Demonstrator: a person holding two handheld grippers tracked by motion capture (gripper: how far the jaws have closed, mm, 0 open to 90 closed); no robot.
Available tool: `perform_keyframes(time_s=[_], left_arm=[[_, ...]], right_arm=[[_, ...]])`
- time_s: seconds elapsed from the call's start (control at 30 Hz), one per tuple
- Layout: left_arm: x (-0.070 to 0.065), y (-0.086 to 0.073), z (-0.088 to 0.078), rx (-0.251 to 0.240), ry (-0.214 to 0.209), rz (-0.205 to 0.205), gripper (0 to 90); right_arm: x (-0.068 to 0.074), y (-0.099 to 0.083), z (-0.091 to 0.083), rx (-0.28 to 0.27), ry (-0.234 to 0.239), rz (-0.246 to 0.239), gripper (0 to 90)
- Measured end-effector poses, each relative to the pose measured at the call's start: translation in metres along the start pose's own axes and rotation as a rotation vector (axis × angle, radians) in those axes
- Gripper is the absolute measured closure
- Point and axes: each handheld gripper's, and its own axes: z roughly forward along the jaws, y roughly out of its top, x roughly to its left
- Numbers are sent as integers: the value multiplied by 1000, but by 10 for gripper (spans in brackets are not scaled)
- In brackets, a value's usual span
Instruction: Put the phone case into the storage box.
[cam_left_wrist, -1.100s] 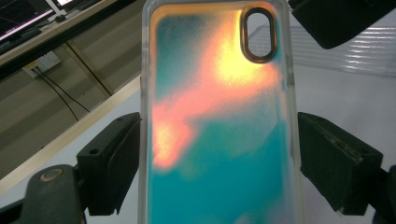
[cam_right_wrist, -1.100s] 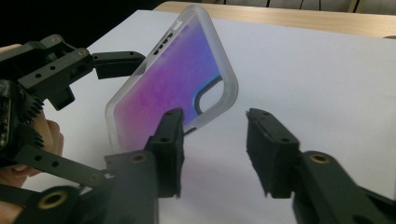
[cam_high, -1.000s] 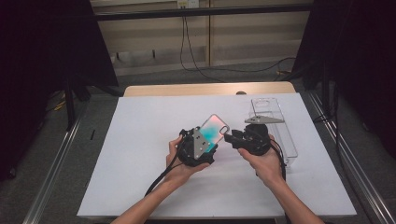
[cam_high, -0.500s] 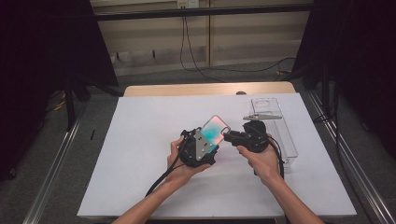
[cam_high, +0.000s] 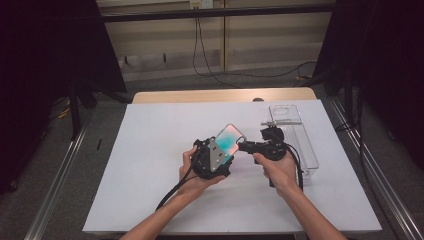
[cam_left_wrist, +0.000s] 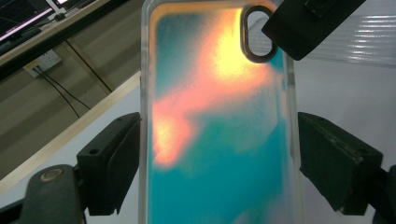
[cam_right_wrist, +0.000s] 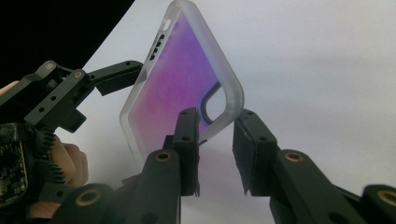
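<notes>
**High view: phone case held up, second grip closing in**

High view puts the phone case (cam_high: 228, 140) off the white mat (cam_high: 150, 165), tilted, near the table's middle. The clear plastic tray (cam_high: 300, 145) lies well to the right of the case, on the mat.

Left gripper (cam_high: 212, 157): jaws drawn in against the long edges of the case, clamped on it; the left gripper view shows a black pad (cam_left_wrist: 112, 161) flush on each side of the teal-and-orange back.

Right gripper (cam_high: 248, 146): jaws have just been closing, now narrow. In the right gripper view they straddle the case corner by the camera cut-out (cam_right_wrist: 211, 106); one pad looks to touch, the other seems to stand just clear — hard to be sure at this angle.

Progress, as judged: pick-up done, case steady in one grip. Second grip at the camera corner not yet firm; whatever follows, perhaps a hand-over or a move toward the tray, is left to do.
</notes>
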Motion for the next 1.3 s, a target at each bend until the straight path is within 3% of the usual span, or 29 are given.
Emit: perform_keyframes(time_s=[0.23, 0.47, 0.63, 0.97, 1.3], left_arm=[[1, -1, 1, 6, 6, 2, 173], [2, -1, 1, 8, 16, 9, 173], [2, -2, 3, 11, 24, 14, 173], [2, -3, 2, 12, 27, 22, 173], [3, -2, 0, 0, 34, 27, 173]], right_arm=[[-1, 1, 3, 0, 1, 37, 721], [-4, 2, 4, 3, 46, 101, 765], [-3, 1, 2, 12, 76, 103, 800], [-3, 1, 3, 18, 79, 109, 796], [-6, 2, 4, 4, 113, 163, 807]])
